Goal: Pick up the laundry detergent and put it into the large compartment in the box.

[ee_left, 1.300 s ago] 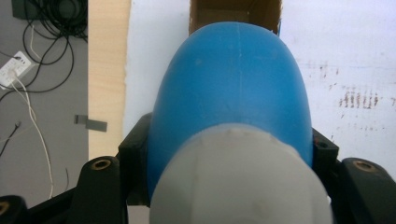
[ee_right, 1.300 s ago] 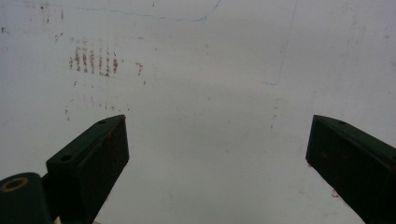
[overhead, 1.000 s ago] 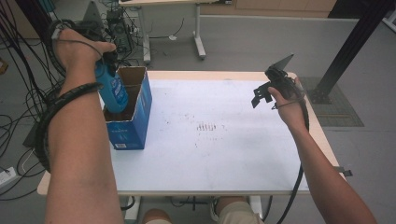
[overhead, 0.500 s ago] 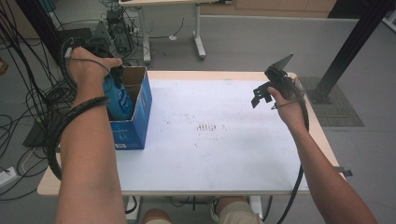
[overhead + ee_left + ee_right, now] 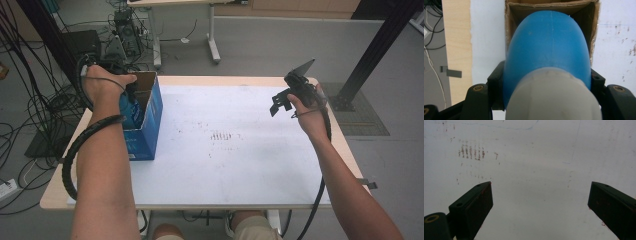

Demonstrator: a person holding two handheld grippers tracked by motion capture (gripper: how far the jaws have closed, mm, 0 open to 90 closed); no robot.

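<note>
Left tongs [image 5: 546, 100] pinched blue bottle [image 5: 547, 50], long axis pointing down into box [image 5: 150, 112], probably part-inserted; right tongs [image 5: 540, 202] spread, well apart.

We can read no text, brand, number or sign anywhere here. The blue box [image 5: 145, 131] at the left of the worktop [image 5: 240, 165] carries pale printing low on its side in the high view, but it is too small and blurred for us to make out a single letter. The blue bottle [image 5: 547, 47] shows us only plain plastic and a white cap in the left gripper view. The rows of brownish strokes on the worktop, seen in the high view and the right gripper view, are smudged marks, not writing we can read.
</note>
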